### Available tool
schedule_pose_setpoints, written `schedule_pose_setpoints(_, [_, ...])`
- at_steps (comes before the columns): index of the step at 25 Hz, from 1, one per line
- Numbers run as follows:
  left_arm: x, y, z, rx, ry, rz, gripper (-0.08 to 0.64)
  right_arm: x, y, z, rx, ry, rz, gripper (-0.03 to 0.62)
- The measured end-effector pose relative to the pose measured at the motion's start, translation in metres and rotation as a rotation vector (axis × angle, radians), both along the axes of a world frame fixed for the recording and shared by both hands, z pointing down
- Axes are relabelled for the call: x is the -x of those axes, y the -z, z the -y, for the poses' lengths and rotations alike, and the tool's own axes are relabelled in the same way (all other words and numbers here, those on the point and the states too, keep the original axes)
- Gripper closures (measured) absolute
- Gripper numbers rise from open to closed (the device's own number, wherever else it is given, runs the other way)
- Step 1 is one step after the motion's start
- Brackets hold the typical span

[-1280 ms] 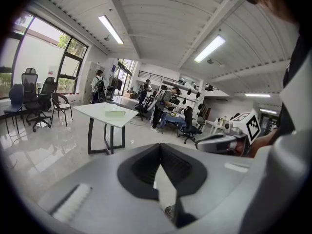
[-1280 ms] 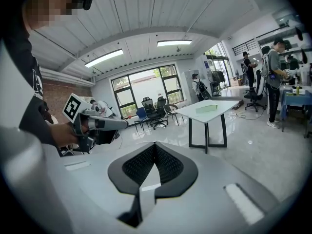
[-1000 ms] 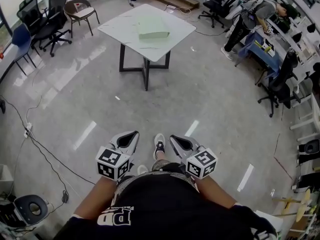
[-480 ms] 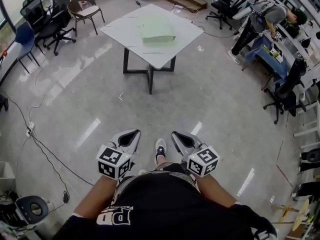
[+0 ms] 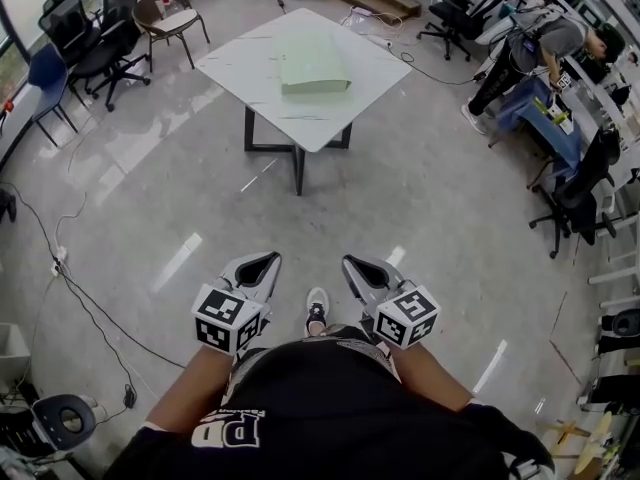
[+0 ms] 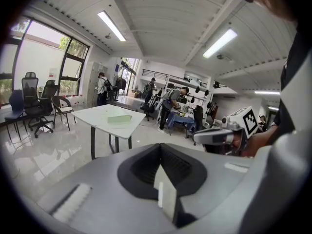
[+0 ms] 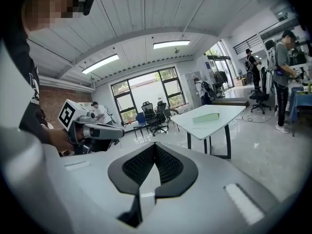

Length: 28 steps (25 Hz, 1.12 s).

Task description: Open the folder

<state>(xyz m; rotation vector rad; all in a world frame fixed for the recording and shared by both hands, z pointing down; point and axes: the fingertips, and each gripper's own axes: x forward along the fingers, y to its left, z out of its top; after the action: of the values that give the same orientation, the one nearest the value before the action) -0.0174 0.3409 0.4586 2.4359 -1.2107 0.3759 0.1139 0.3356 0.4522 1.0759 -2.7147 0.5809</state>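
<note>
**Folder Sat Far Across Bare Floor From Both Grippers**

The pale green folder (image 5: 315,63) lay flat near the middle of the white tabletop (image 5: 250,73), inside its edges. Open floor (image 5: 420,198) separated it from the left hand-held gripper (image 5: 264,261) and right hand-held gripper (image 5: 354,265). Both had their jaws pressed together on nothing.

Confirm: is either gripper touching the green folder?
Apart. The head view shows the left gripper and right gripper held near the person, with open floor between them and the folder lying on the table.
</note>
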Motion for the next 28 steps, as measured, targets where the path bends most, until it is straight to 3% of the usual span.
schedule_pose_setpoints(6, [-0.007,0.002,0.032,0.001,0.023,0.008,0.506,-0.004,0.004,0.034,-0.005,0.037,0.007,0.592])
schedule_pose_setpoints(11, [-0.012,0.004,0.059,0.023,0.048,-0.034,0.506,-0.007,0.006,0.065,-0.012,0.067,0.012,0.592])
schedule_pose_setpoints(24, [-0.026,0.009,0.111,0.008,0.101,0.0,0.506,-0.017,0.011,0.128,-0.028,0.128,0.045,0.592])
schedule_pose_setpoints(28, [-0.032,0.009,0.126,-0.014,0.104,0.043,0.506,-0.023,0.009,0.143,-0.028,0.137,0.052,0.592])
